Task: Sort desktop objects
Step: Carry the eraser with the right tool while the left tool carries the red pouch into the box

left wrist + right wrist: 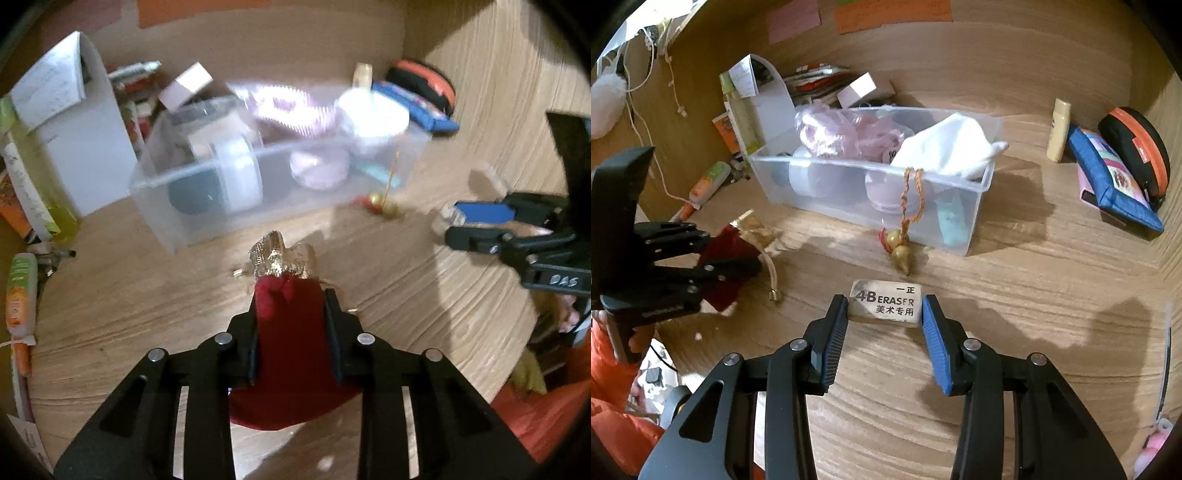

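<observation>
My left gripper is shut on a dark red velvet pouch with a crumpled gold top, held just above the wooden desk. The right wrist view shows the same gripper and pouch at the left. My right gripper is shut on a worn white eraser printed "4B ERASER", its pads pressing both short ends. Behind both stands a clear plastic bin holding pink and white items. A gold gourd charm hangs by its cord over the bin's front rim.
A blue pouch, a black-and-orange case and a cream tube lie at the right by the wooden side wall. Bottles, paper and a small white box crowd the back left. An orange-green tube lies left of the bin.
</observation>
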Available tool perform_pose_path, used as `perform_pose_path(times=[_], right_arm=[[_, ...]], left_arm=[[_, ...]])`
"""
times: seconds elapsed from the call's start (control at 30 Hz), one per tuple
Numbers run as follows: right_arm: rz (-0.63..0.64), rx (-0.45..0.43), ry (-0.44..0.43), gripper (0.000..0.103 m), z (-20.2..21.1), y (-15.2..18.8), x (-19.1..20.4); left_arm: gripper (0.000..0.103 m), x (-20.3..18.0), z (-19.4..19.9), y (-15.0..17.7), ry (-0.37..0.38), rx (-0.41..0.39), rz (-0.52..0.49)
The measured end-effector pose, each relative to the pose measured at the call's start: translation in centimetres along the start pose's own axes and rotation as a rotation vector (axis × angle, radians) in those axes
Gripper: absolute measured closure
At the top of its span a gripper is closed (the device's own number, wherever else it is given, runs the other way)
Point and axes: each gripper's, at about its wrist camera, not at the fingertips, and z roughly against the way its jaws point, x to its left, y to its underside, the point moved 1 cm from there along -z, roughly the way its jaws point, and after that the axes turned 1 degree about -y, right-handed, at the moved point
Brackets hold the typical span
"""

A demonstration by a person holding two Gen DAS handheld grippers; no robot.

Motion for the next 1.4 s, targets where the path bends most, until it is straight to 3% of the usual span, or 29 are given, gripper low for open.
perform_pose_path(times=[0.27, 0.63, 0.73, 0.87, 1.03, 1.23, 1.4], right_arm=[[0.062, -0.114, 0.054, 0.065, 3.2, -2.5, 0.0], [0.046, -0.233, 0.071, 0.065, 5.5, -6.7, -1.1], [0.021, -0.264, 0.072, 0.065, 5.7, -8.0, -1.4], [-0.009, -0.288, 0.052, 0.065, 5.5, -9.6, -1.7], [0.012, -0.314, 0.052, 0.065, 5.1, -11.6, -1.1], [0.012, -0.336, 0.037, 0.065, 4.2, -13.9, -0.4], [-0.028, -0.301, 0.043, 0.065, 1.3, -15.8, -0.9]], left_arm=[[0.074, 2.4, 3.6, -2.1, 0.028, -0.118, 0.133], [0.074, 4.3, 7.2, -5.6, 0.005, -0.253, 0.184], [0.074, 5.0, 7.9, -6.5, 0.061, -0.296, 0.219], [0.074, 5.8, 8.5, -7.8, 0.069, -0.346, 0.256], [0.074, 6.1, 8.0, -9.5, 0.009, -0.363, 0.257], [0.074, 6.4, 5.9, -11.1, 0.011, -0.343, 0.256], [0.074, 7.0, 2.9, -12.4, -0.001, -0.292, 0.281]])
